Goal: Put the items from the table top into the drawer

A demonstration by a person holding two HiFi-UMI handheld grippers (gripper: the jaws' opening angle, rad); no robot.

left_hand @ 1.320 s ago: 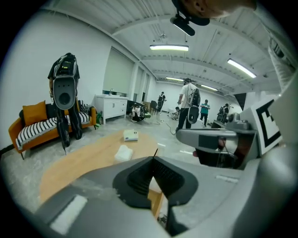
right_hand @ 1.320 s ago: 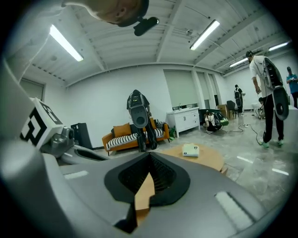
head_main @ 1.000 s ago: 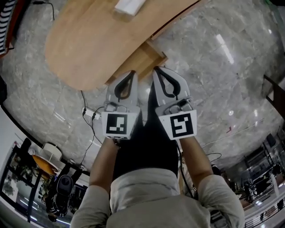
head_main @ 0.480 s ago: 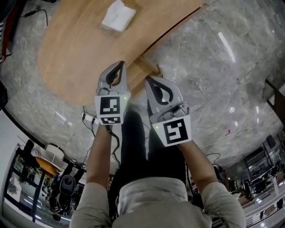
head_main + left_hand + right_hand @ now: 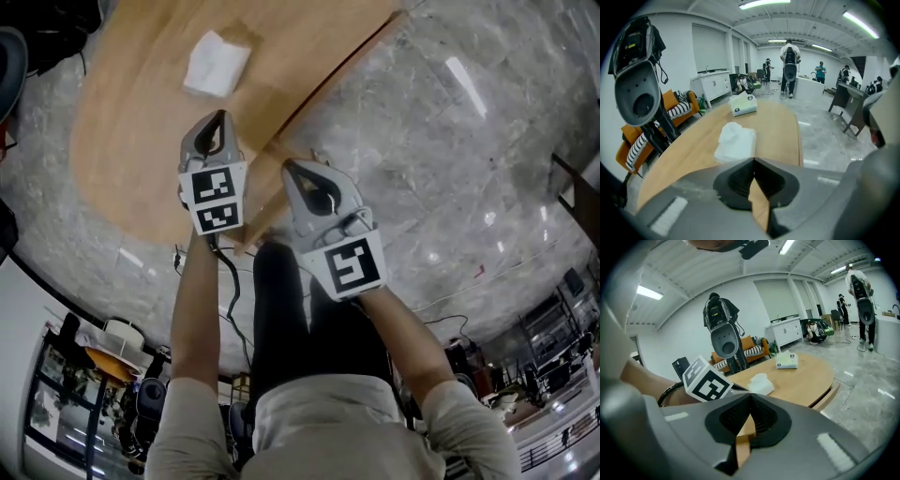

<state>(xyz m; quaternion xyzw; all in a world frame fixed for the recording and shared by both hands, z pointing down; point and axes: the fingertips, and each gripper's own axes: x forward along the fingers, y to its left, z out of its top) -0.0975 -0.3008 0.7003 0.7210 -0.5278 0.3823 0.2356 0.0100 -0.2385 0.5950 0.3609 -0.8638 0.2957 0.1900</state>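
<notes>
Head view: left gripper (image 5: 217, 118) and right gripper (image 5: 292, 169) have jaws together, empty — part the left's before lowering over the white bundle (image 5: 217, 66)

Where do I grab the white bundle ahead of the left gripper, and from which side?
Pinch the white bundle across its shorter width, from above, left gripper opened first: it lies flat and looks soft on the table, so a side approach would likely push it.
</notes>
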